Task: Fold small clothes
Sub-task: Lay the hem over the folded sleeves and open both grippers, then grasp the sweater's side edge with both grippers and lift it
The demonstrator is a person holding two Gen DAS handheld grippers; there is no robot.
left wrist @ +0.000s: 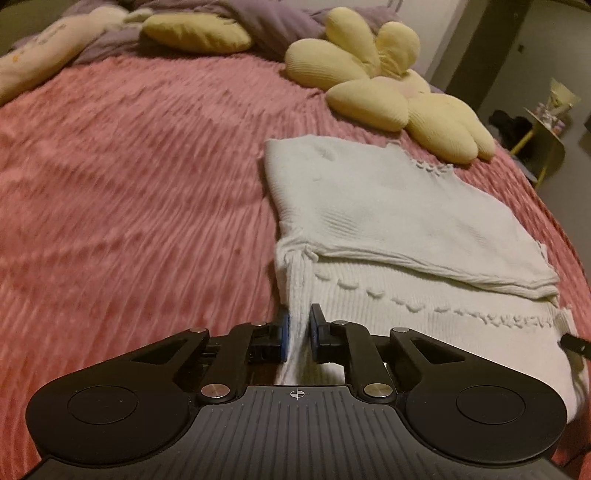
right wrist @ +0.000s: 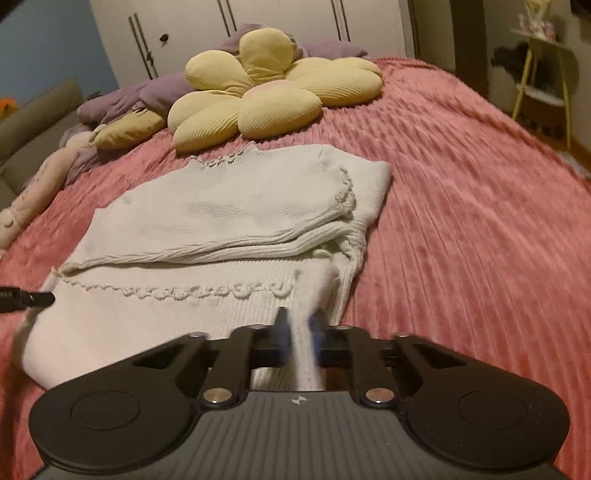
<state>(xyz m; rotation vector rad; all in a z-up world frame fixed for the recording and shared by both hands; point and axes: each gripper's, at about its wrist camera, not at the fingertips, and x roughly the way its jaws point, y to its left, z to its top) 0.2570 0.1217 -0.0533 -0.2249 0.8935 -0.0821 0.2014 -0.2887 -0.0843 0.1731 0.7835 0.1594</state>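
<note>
Left wrist view: white knit sweater [left wrist: 388, 206] lies half-folded on the pink bedspread [left wrist: 129, 184], near a yellow flower cushion [left wrist: 388, 88]. Left gripper [left wrist: 298, 332] and right gripper [right wrist: 300, 325] each pinch a hem corner, likely to lift it into another fold.

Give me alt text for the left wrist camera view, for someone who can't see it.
The left gripper is shut on the near hem of a white knitted sweater, which lies partly folded on a pink ribbed bedspread. A yellow flower-shaped cushion sits just beyond the sweater, with purple bedding behind it.
</note>
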